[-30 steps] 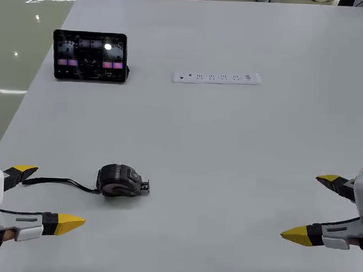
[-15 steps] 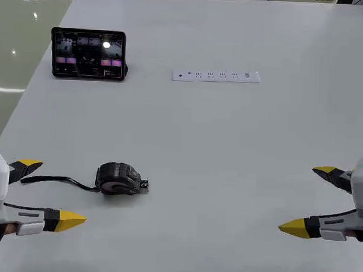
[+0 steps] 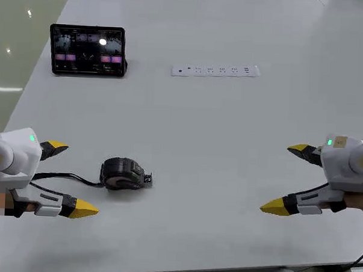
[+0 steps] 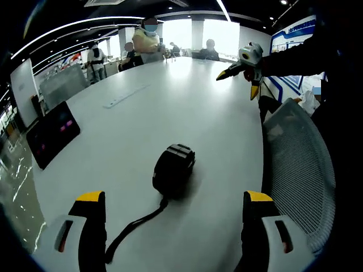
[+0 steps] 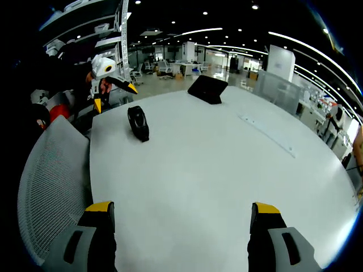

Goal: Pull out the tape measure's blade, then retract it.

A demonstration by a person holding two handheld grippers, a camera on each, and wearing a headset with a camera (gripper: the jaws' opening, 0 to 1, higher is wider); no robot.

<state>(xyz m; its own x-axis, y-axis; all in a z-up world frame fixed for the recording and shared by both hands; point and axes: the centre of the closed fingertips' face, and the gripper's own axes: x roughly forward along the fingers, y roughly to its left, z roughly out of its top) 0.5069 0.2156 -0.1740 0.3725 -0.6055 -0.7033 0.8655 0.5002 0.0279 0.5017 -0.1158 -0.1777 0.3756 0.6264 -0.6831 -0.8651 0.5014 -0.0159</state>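
Observation:
A black tape measure (image 3: 123,174) lies on the white table (image 3: 218,131) at the front left, its blade tip at the right side and a black wrist strap (image 3: 65,177) trailing left. My left gripper (image 3: 66,178) stands open just left of it, the strap passing between its yellow-tipped fingers. In the left gripper view the tape measure (image 4: 173,168) sits a short way ahead of the open jaws. My right gripper (image 3: 288,178) is open over the front right of the table, far from the tape measure (image 5: 138,123), holding nothing.
A dark tablet (image 3: 87,50) stands propped at the back left. A white power strip (image 3: 215,70) lies at the back centre. The table's front edge runs just below both grippers. People stand at the far end in the left gripper view.
Both grippers have come inward: the left toward the tape measure, the right leftward and slightly up. The tape measure lies in the same spot; the head camera has shifted a little.

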